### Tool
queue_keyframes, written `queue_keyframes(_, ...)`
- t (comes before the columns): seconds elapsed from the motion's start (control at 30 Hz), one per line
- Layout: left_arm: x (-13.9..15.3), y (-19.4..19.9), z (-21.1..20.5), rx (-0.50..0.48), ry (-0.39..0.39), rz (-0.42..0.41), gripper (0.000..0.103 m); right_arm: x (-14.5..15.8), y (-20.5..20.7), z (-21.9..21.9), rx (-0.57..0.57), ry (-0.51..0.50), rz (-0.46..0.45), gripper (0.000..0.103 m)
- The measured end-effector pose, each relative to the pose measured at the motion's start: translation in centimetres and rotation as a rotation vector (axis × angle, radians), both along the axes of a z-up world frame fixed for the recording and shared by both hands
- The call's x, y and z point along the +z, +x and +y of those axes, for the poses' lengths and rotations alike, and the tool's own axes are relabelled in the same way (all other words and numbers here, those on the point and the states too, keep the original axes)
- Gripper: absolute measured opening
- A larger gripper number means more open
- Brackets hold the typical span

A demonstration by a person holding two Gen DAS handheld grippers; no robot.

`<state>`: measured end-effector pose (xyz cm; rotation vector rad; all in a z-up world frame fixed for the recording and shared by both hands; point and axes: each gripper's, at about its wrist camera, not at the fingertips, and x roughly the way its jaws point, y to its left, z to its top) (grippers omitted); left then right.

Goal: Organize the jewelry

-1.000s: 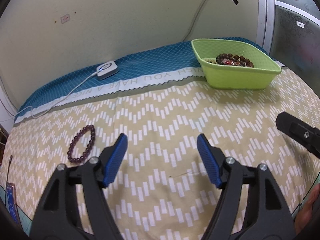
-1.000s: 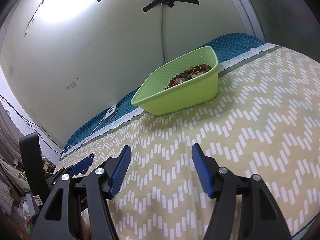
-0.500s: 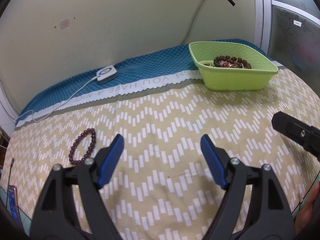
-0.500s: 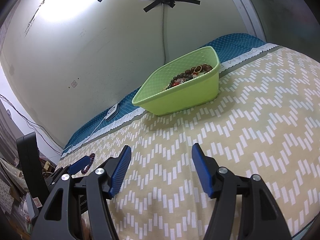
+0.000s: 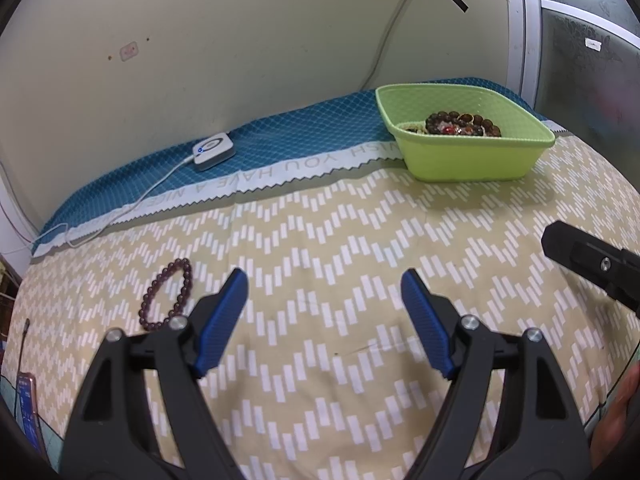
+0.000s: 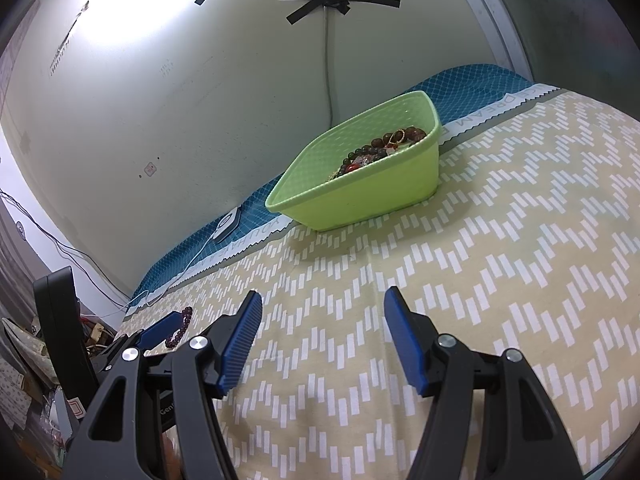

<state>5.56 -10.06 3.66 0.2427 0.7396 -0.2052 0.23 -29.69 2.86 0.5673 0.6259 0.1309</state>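
Note:
A dark purple bead bracelet (image 5: 168,294) lies on the yellow patterned bed cover, just left of my left gripper (image 5: 324,280). That gripper is open and empty above the cover. A green basket (image 5: 472,160) at the back right holds several bead bracelets (image 5: 460,124). My right gripper (image 6: 322,302) is open and empty, facing the basket (image 6: 360,200). The bracelet (image 6: 180,330) shows at the far left in the right wrist view, beside the left gripper's blue finger.
A white charger puck (image 5: 213,151) with a cable lies on the blue cloth (image 5: 300,140) by the wall. A phone (image 5: 28,404) sits at the bed's left edge. Part of the right gripper's body (image 5: 592,264) shows at the right.
My left gripper has pulled back and risen a little, so the bracelet and basket sit farther off. The right gripper has hardly moved.

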Motion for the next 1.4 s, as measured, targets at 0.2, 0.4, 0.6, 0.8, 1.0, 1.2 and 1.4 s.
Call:
queue_keyframes(0.2,-0.03,0.0,0.03,-0.001,0.001,-0.001,0.076,-0.06,-0.03,0.04,-0.001,0.0,0.0,0.039)
queue_keyframes(0.4,-0.03,0.04,0.0,0.0,0.001,-0.001,0.076,-0.13,0.02,0.04,-0.001,0.001,0.0,0.039)
queue_keyframes(0.6,-0.02,-0.12,-0.13,0.001,0.001,-0.004,0.076,-0.13,0.03,0.0,-0.001,0.001,0.0,0.039)
queue_keyframes(0.8,-0.01,-0.17,-0.19,0.005,0.002,-0.005,0.076,-0.12,0.06,-0.04,-0.002,0.002,-0.001,0.039)
queue_keyframes(1.0,-0.03,-0.16,-0.18,0.007,0.002,-0.004,0.076,-0.13,0.11,-0.07,0.0,0.001,-0.002,0.039)
queue_keyframes(1.2,-0.05,-0.2,-0.22,0.007,0.002,-0.004,0.076,-0.12,0.15,-0.1,0.0,0.002,-0.001,0.039)
queue_keyframes(1.4,-0.12,-0.16,-0.2,0.007,0.003,-0.002,0.076,-0.11,0.15,-0.13,0.001,0.002,-0.001,0.039)
